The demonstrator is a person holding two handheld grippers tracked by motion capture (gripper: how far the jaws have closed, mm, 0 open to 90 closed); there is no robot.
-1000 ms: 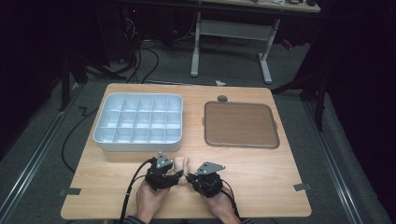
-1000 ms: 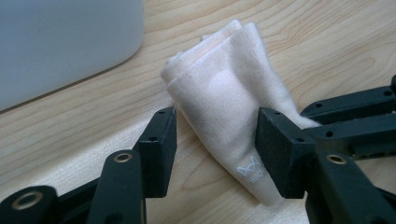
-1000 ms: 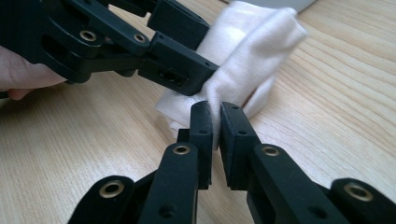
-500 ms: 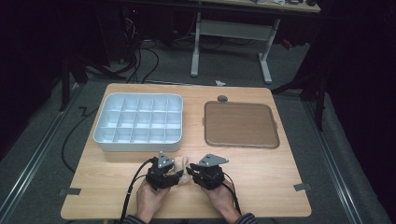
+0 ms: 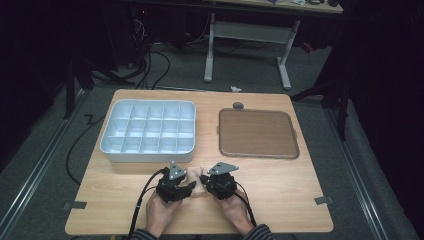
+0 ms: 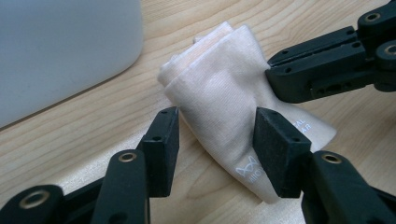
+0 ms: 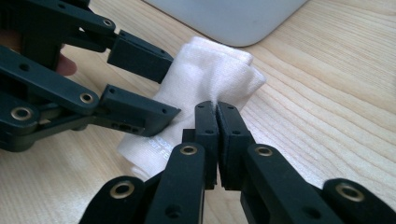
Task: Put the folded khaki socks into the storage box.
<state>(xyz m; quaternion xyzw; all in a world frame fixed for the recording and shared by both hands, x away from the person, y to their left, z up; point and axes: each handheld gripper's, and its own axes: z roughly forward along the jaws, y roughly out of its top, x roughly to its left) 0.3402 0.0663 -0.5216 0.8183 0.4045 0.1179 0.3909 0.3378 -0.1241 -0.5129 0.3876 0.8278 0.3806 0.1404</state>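
A folded cream cloth [image 5: 196,179] lies on the wooden table between my two grippers, near the front edge. My left gripper [image 5: 189,186] holds it from the left. In the left gripper view its jaws [image 6: 217,135] stand on either side of the cloth [image 6: 219,88] and press its flanks. My right gripper [image 5: 206,184] comes in from the right. Its jaws [image 7: 217,116] have just been closing and now pinch a fold of the cloth [image 7: 210,74] at their tips. The left gripper [image 7: 168,88] also shows there, clamped across the cloth.
A white compartment tray [image 5: 148,158] stands just behind the grippers, its rounded wall [image 6: 60,46] close to the cloth. A flat brown tray [image 5: 257,132] sits at the back right, with a small round grey thing [image 5: 238,105] behind it. Bare wood stretches to the right.
The right gripper has edged a little toward the cloth and turned slightly. The left hand and the cloth have stayed in place.
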